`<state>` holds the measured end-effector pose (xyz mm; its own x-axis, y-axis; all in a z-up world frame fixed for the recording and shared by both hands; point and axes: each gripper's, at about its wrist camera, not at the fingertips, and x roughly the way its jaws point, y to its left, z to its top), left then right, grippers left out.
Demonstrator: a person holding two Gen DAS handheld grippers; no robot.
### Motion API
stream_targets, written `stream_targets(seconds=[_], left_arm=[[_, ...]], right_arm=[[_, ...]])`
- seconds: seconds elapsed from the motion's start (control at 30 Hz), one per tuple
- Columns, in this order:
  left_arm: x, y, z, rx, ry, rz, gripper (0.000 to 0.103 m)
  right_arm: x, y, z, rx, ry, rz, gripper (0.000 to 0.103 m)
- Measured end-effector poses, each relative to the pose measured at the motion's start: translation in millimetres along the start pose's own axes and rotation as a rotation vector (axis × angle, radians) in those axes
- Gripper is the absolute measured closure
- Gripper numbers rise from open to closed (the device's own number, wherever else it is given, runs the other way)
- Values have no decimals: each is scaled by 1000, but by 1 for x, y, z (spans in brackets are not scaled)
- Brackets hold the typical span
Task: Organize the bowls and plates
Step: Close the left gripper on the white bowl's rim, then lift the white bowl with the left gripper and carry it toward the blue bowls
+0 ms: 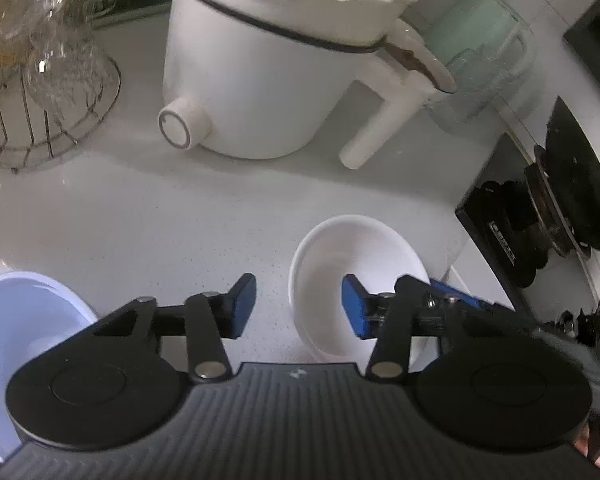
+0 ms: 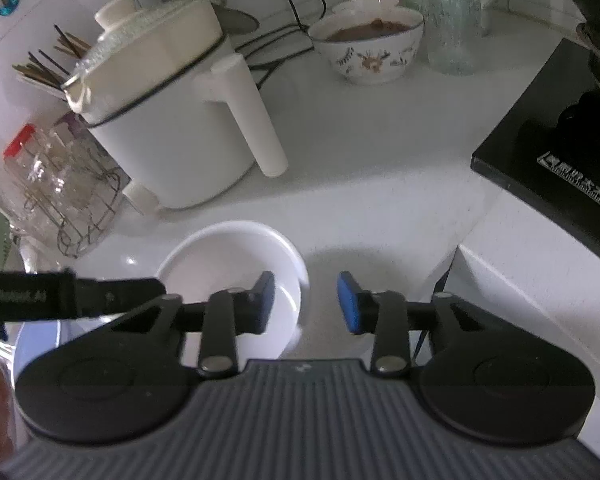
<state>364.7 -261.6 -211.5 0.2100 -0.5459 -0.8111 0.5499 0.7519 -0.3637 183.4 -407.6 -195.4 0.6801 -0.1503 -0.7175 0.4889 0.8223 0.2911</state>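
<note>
the white bowl (image 1: 356, 280) sits on the bench (image 1: 160, 216), right side up. the left gripper (image 1: 298, 306) has its jaws apart, with the near rim between them. the right gripper (image 2: 306, 302), jaws also apart and holding nothing, is just beside the bowl. a blue bowl (image 1: 24, 320) waits to the left.

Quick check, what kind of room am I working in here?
Most likely a home kitchen counter. A white electric pot stands on it, a black stove is set in at the right, and a patterned bowl of food stands at the back.
</note>
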Motion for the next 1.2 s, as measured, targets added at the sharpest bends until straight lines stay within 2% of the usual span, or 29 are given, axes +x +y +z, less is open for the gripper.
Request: stream_targets(seconds=[0.27, 0.4, 0.5, 0.8, 1.13, 1.2], left_arm=[[13, 5, 1, 2, 36, 10, 71], [19, 3, -1, 13, 55, -2, 90], [19, -6, -3, 67, 53, 19, 90], [17, -12, 0, 55, 68, 13, 90], [-29, -20, 7, 59, 14, -1, 90], [-40, -18, 7, 49, 6, -6, 90]], right_arm=[[8, -2, -3, 26, 39, 28, 80], [12, -3, -4, 40, 56, 30, 86], [12, -3, -3, 40, 53, 33, 90], [7, -5, 1, 45, 75, 44, 91], [-26, 4, 16, 55, 64, 87, 91], [-35, 11, 19, 24, 48, 92, 91]])
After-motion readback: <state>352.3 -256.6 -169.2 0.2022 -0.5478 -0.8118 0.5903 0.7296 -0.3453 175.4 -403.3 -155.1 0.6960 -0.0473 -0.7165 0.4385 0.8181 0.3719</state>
